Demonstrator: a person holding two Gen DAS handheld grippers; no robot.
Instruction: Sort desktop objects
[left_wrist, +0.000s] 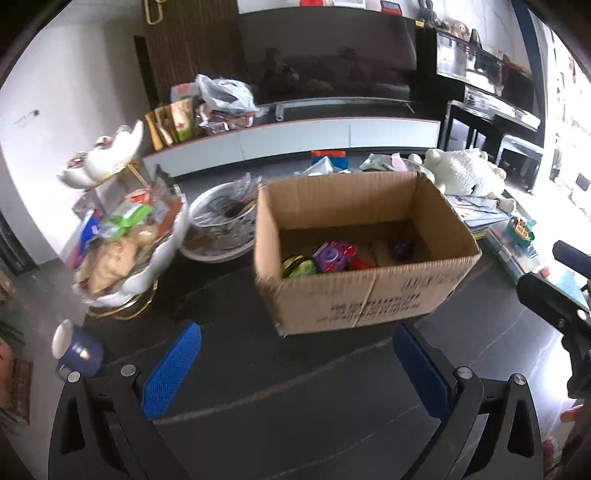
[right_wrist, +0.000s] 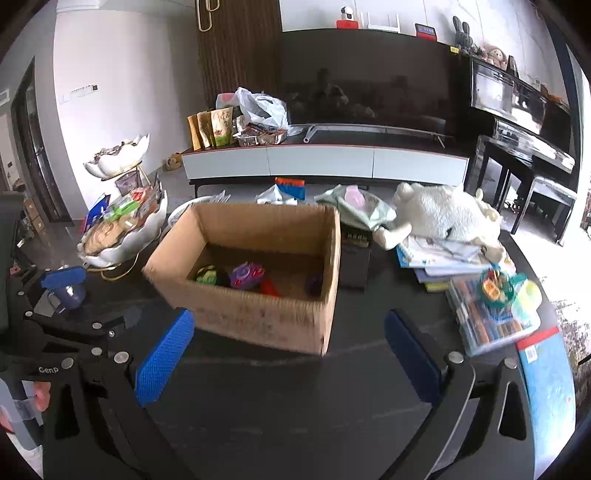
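Two grippers hang low over the dark table (left_wrist: 295, 387), and both are wide open with nothing in them. The left gripper (left_wrist: 295, 373) and the right gripper (right_wrist: 288, 354) each have bumpy blue pads, and both sit just in front of the cardboard box (left_wrist: 354, 254).

The box is brown, open on top, and looks light and a bit soft at the edges. Inside it lie a few small plastic toys: a yellow-green one, a purple toy (left_wrist: 332, 256), something red, and a dark purple ball near the right wall. So some sorting looks done already.

To the left of the box, near the front, stands a shiny blue mug (left_wrist: 79, 354). Further back on that side is a white shell-shaped dish (left_wrist: 155, 266) heaped with crinkly snack packs. To the right of the box lies a clear plastic case (right_wrist: 487, 317) with small bright toys on top, and a stack of flat books. Behind those rests a fluffy white plush toy (right_wrist: 447, 214).

What could go wrong, I think: a gripper could bump the light box and push it along. The heaped dish could spill if knocked. The mug is smooth and could slip or tip.
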